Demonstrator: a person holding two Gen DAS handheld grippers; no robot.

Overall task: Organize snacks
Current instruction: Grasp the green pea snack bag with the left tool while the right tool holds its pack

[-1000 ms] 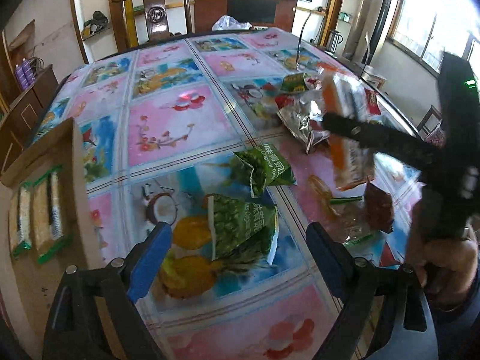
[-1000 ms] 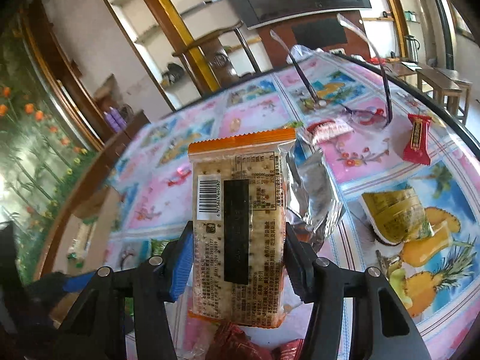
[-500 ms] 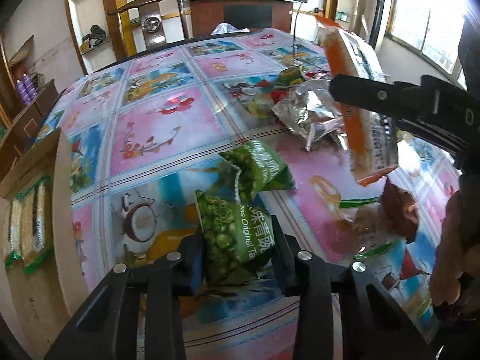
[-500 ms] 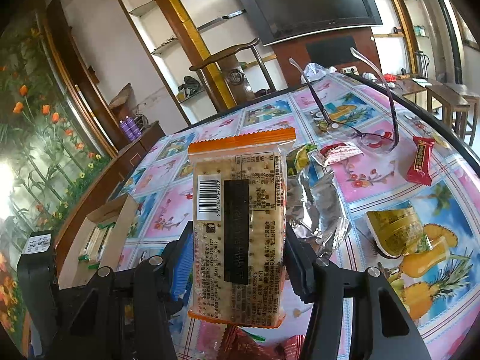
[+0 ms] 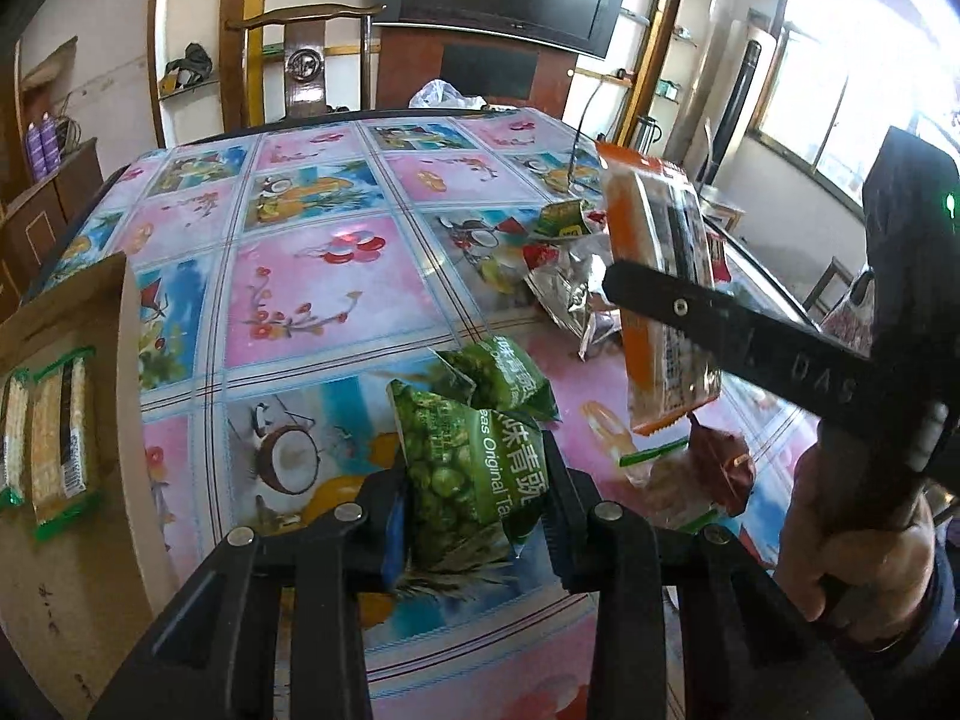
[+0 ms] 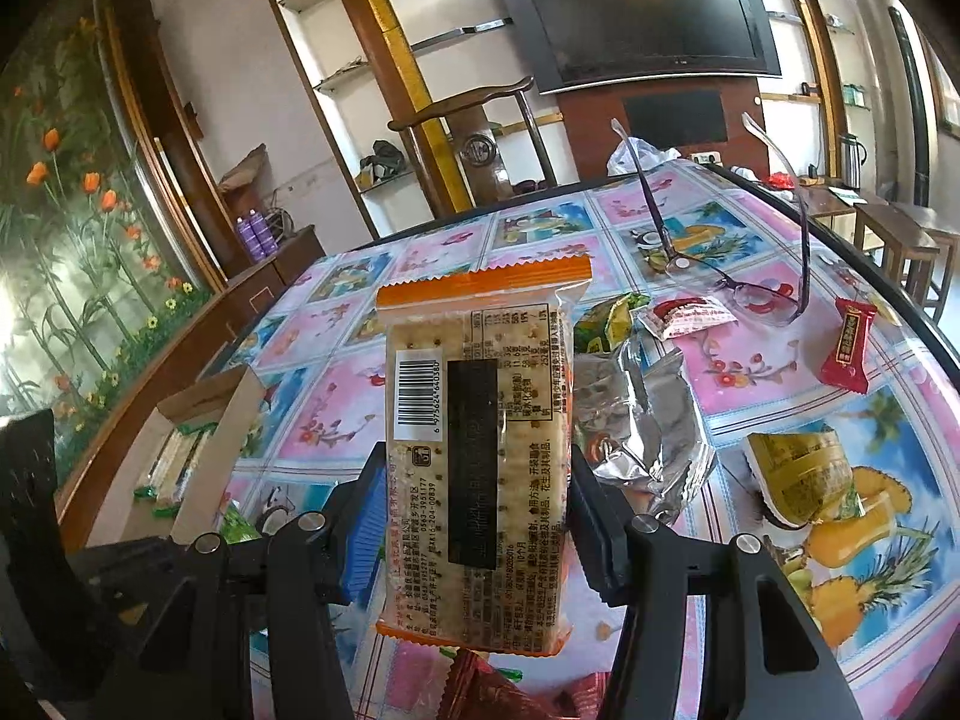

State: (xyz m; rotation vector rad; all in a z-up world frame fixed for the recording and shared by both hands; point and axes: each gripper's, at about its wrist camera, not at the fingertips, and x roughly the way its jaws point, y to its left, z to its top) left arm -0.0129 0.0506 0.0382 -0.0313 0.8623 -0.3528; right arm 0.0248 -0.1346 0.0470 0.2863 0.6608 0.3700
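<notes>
My left gripper is shut on a green pea snack bag and holds it above the table. A second green pea bag lies just beyond it. My right gripper is shut on an orange-edged cracker pack, held upright above the table; it also shows in the left wrist view. A cardboard box at the left edge holds green-edged cracker packs; it also shows in the right wrist view.
A torn silver wrapper, a red candy, a yellow-green jelly cup, a red-white wrapper and eyeglasses lie on the patterned table. Brown and red wrappers lie under the right gripper. A chair stands behind.
My left gripper closed on the green pea bag and lifted it. My right gripper rose with the cracker pack and shifted toward the left.
</notes>
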